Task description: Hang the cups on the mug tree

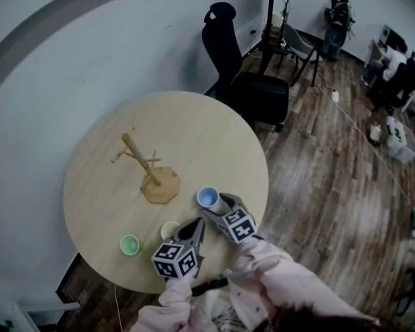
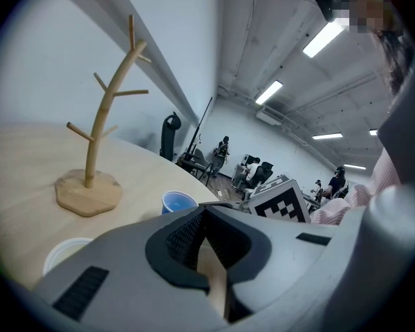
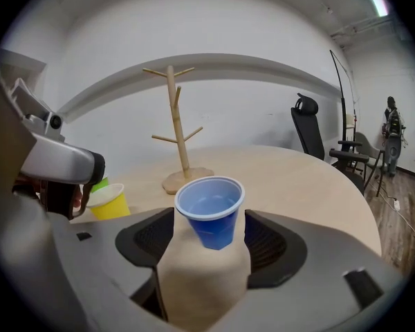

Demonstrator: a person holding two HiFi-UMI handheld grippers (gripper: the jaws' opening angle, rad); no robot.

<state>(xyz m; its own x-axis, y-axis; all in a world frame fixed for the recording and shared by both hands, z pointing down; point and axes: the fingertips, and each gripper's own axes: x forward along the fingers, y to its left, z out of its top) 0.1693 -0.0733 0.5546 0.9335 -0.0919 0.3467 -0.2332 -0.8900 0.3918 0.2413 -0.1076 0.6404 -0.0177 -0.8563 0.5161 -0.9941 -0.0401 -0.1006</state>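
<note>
A wooden mug tree stands left of centre on the round table. A blue cup stands upright on the table between the jaws of my right gripper. The jaws are spread wide, with a gap on each side of the cup's body. My left gripper rests just left of it, jaws shut with nothing in them. A yellow cup sits right by its tips, and a green cup is further left. In the left gripper view the mug tree rises ahead on the left and the blue cup shows beyond the jaws.
A black office chair stands just beyond the table's far right edge. The table's near edge lies right under my hands. A grey wall curves behind the table on the left. People and desks are at the far right of the room.
</note>
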